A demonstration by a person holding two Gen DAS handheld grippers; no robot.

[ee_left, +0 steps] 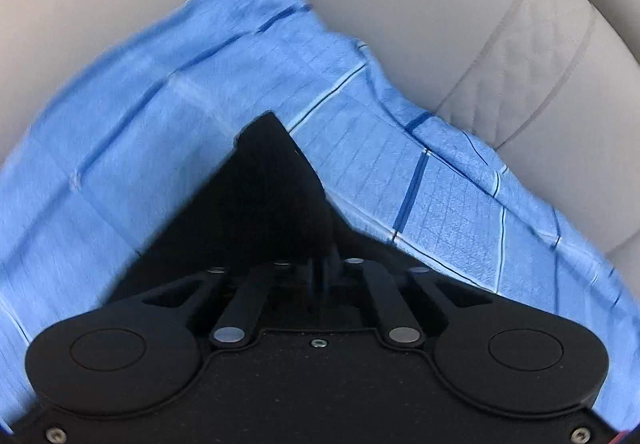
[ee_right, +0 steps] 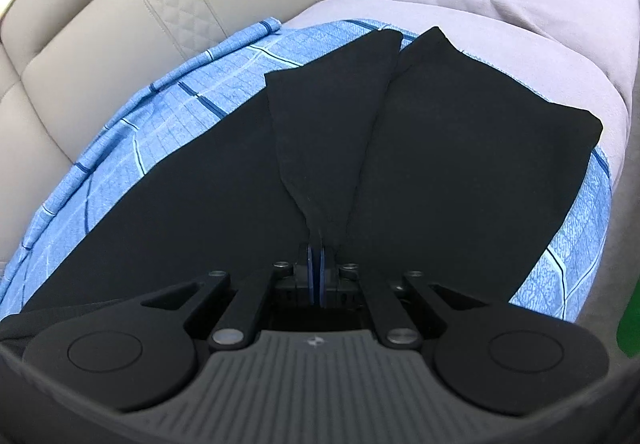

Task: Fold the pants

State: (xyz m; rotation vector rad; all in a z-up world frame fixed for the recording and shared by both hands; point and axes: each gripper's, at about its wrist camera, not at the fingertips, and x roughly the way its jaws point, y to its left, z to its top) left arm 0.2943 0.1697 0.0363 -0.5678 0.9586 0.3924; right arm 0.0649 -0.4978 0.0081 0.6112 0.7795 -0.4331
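Black pants (ee_right: 440, 147) lie spread on a blue checked sheet (ee_right: 180, 99) on a sofa seat. My right gripper (ee_right: 316, 256) is shut on a fold of the pants, lifting a cone of black cloth (ee_right: 328, 115) above the rest. In the left wrist view my left gripper (ee_left: 316, 268) is shut on a corner of the black pants (ee_left: 276, 195), which drapes over its fingers and hides the tips; the blue sheet (ee_left: 168, 147) lies beneath it.
The grey sofa backrest (ee_right: 120, 3) with quilted stitching runs behind the sheet, and shows in the left wrist view (ee_left: 500, 23). A grey-purple blanket (ee_right: 520, 3) lies at the far right. A green object (ee_right: 630, 316) sits at the right edge.
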